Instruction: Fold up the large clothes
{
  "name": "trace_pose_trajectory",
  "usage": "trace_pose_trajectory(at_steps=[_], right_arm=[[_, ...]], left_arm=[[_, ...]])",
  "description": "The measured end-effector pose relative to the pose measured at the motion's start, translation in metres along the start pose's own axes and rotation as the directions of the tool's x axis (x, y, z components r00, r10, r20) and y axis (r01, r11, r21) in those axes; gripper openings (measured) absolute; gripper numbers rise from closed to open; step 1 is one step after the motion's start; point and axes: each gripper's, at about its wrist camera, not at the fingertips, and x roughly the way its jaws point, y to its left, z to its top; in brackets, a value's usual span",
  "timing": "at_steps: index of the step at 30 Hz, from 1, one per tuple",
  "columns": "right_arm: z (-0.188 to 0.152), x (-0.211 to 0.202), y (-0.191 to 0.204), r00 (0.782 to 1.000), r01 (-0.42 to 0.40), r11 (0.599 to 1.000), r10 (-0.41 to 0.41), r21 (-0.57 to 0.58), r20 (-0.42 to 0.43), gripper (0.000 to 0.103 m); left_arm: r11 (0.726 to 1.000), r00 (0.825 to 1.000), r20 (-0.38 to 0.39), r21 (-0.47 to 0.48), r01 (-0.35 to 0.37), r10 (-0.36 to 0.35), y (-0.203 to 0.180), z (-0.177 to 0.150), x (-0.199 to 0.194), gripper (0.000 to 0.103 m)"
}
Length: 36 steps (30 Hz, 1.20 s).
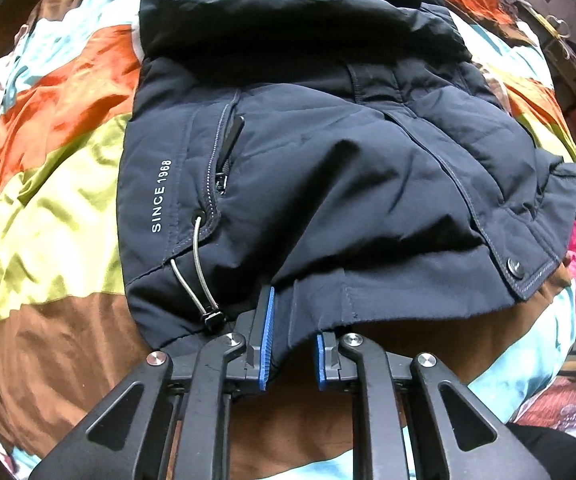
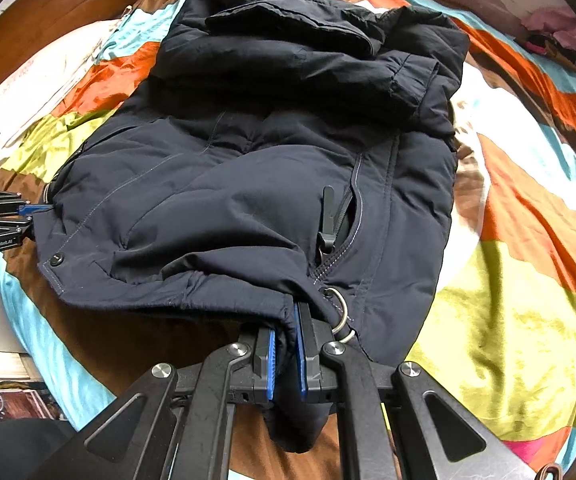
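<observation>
Both grippers down-tilted, clamping jacket [image 1: 328, 184] hem

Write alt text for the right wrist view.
The right gripper clamps the bunched bottom hem of a dark navy padded jacket lying on a multicoloured satin bedspread. At the left edge, the left gripper meets the hem's other corner.

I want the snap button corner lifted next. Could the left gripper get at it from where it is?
Probably yes, after letting go: the left gripper grips the jacket hem, and the snap button lies uncovered nearby.
</observation>
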Motion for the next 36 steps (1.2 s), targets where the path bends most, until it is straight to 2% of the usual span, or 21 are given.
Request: trace_pose_trajectory(at_steps=[13,23,26,33,36], right_arm=[[-0.006,0.013,-0.005,0.997,-0.069,0.996,0.067,-0.053,-0.035,0.008],[-0.009,0.016,-0.008,0.996,-0.082,0.995,0.079,-0.06,-0.048,0.008],[-0.005,0.009,-0.008,0.997,-0.075,0.996,0.074,-0.043,-0.032,0.008],[0.012,-0.013,-0.013,0.998,-0.065,0.998,0.065,-0.008,0.015,0.008],[0.022,-0.022,-0.014,0.997,-0.064,0.998,0.064,-0.01,0.033,0.008]], left_arm=[[0.995,1.0,0.004,-0.093,-0.027,0.027,0.003,0.002,0.003,0.013],[0.996,1.0,-0.006,-0.08,-0.03,0.03,0.0,0.007,-0.002,0.013],[0.997,1.0,-0.011,-0.078,-0.02,0.019,0.001,0.015,-0.005,0.013],[0.998,0.999,0.029,-0.063,0.015,-0.013,0.007,0.045,-0.03,0.01],[0.995,0.998,0.039,-0.092,0.042,-0.038,0.011,0.056,-0.036,0.009]])
